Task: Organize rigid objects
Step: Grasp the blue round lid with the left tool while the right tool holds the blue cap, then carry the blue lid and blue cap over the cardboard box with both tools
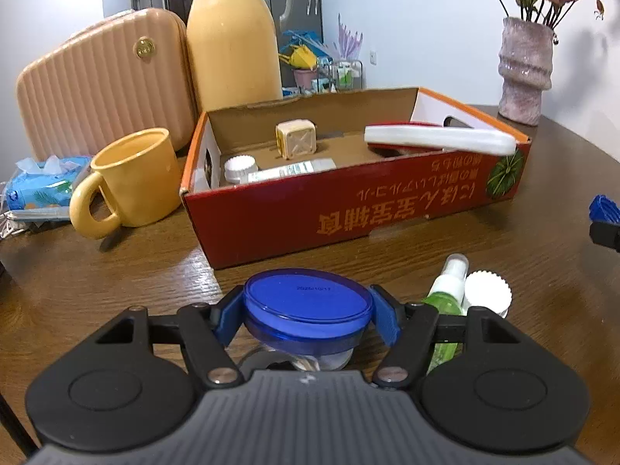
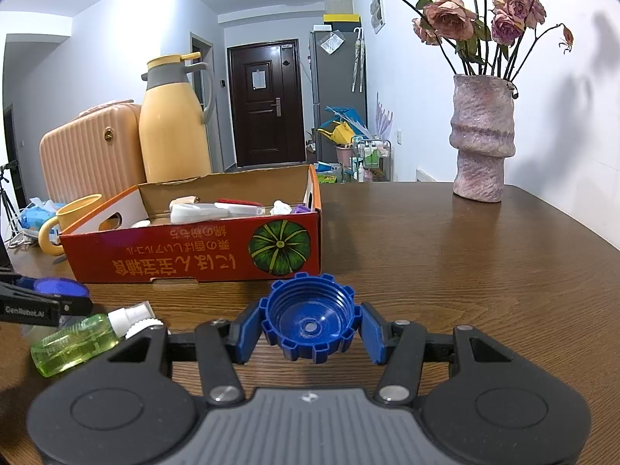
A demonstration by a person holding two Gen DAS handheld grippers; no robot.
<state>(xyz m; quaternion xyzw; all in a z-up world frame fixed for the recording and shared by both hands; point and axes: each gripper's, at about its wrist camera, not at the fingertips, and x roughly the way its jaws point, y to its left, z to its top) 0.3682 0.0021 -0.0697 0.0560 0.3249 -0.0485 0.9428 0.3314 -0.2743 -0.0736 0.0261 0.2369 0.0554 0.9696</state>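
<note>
Presently both grippers stand before the red cardboard box (image 1: 348, 209), each with something between its fingers. The left gripper (image 1: 308, 314) has its blue fingers (image 1: 224, 321) against the rim of a blue-lidded jar (image 1: 308, 302); the pads look to touch the lid on both sides, so I judge it grasped, though only just. The jar sits low over the wooden tabletop (image 1: 135, 271), close in front of the box's near wall, which suits a short lift over that wall. The right gripper (image 2: 310, 329) is clenched on a blue ribbed cap (image 2: 310, 319), held hollow side toward the camera. Its left finger is hard against the ribs, while the right one seems to meet only a rib's edge. That cap also waits just short of the box, near its pumpkin-printed corner. Beside the jar lie a green spray bottle (image 1: 445, 294) and a white ribbed cap (image 1: 486, 290), not yet gathered (they are likely next in turn). Inside the box already rest a white tube (image 1: 286, 170), a small cream cube (image 1: 296, 139) and a long white case (image 1: 438, 137), so the sorting seems well under way. Keeping both loads near the box makes each drop brief.
</note>
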